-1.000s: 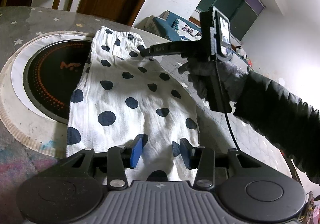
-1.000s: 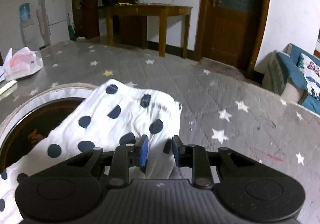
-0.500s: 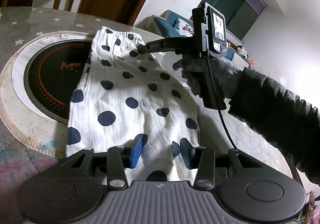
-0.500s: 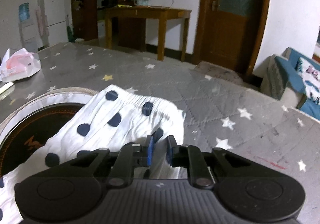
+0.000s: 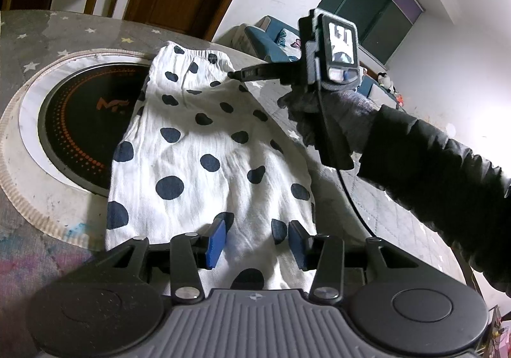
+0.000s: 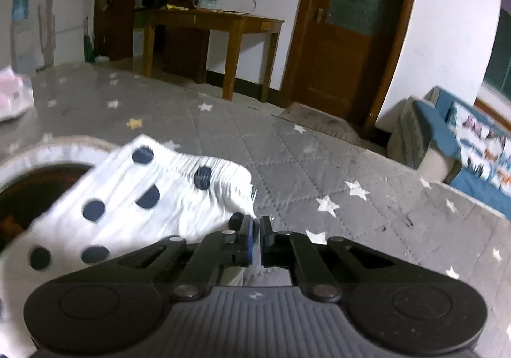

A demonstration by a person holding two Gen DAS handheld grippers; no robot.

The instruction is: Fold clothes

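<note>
While the white garment with dark polka dots (image 5: pixel 204 147) lies spread lengthwise on the grey star-print tabletop (image 6: pixel 319 166), its left edge overlaps the round black disc with orange markings (image 5: pixel 80 122) set in a pale ring (image 5: pixel 19 147). Elastic waistband end is at the far side, hem end near the left gripper (image 5: pixel 255 246). Left gripper sits over the near hem with blue pads (image 5: pixel 215 246) apart, cloth visible between them, pads not pressing on it, so jaws are open. Right gripper (image 6: pixel 255 236), seen also in the left wrist view (image 5: pixel 233 74), is at the far right corner of the waistband; its jaws have just been closing and now stand pinched together on the cloth edge there, fabric bunched right at the tips. Right wrist view is motion-blurred, so the exact amount of cloth caught can't be told. Gloved hand (image 5: pixel 319 115) holds the right gripper handle, black puffy sleeve (image 5: pixel 431 160) behind it, small screen (image 5: pixel 341 48) mounted on top, black cable (image 5: pixel 351 198) hanging down across the tabletop. Background: wooden side table (image 6: pixel 217 23), brown door (image 6: pixel 348 23), blue sofa (image 6: pixel 463 141), white fridge (image 6: pixel 65 10) at far left, pink-white bag (image 6: pixel 12 96) at the tabletop's left edge.
</note>
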